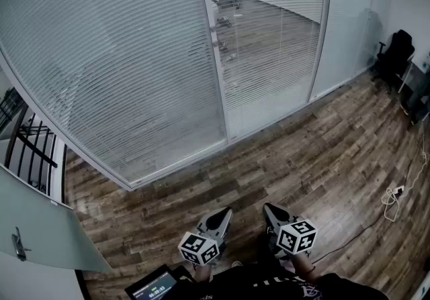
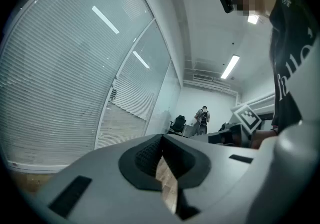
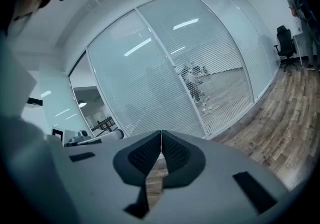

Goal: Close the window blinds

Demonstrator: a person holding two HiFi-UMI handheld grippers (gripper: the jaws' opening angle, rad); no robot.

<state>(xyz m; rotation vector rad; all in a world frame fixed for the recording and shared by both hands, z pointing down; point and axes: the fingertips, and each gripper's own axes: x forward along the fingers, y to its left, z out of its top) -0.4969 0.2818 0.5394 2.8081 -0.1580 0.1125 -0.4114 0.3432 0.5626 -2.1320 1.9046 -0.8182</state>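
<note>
Head view: white horizontal-slat window blinds (image 1: pixel 275 43) hang behind the glass partition (image 1: pixel 213 57), well ahead across the wood-plank floor (image 1: pixel 302 151). Their slats run level along the partition, and the middle panel's slats are tilted open. The left tongs (image 1: pixel 225 215) and right tongs (image 1: pixel 269 210) sit low.

Left gripper view: the left tongs are pressed together and empty.

Right gripper view: the right tongs are likewise closed on nothing. It seems best to step close first and find the tilt control, which is unseen here, then spread one pair.

In the head view I get only part of the screen (image 1: pixel 153 284), cut by the bottom edge, its text too small to read. The blinds (image 1: pixel 114 57) run off the top and left edges.
</note>
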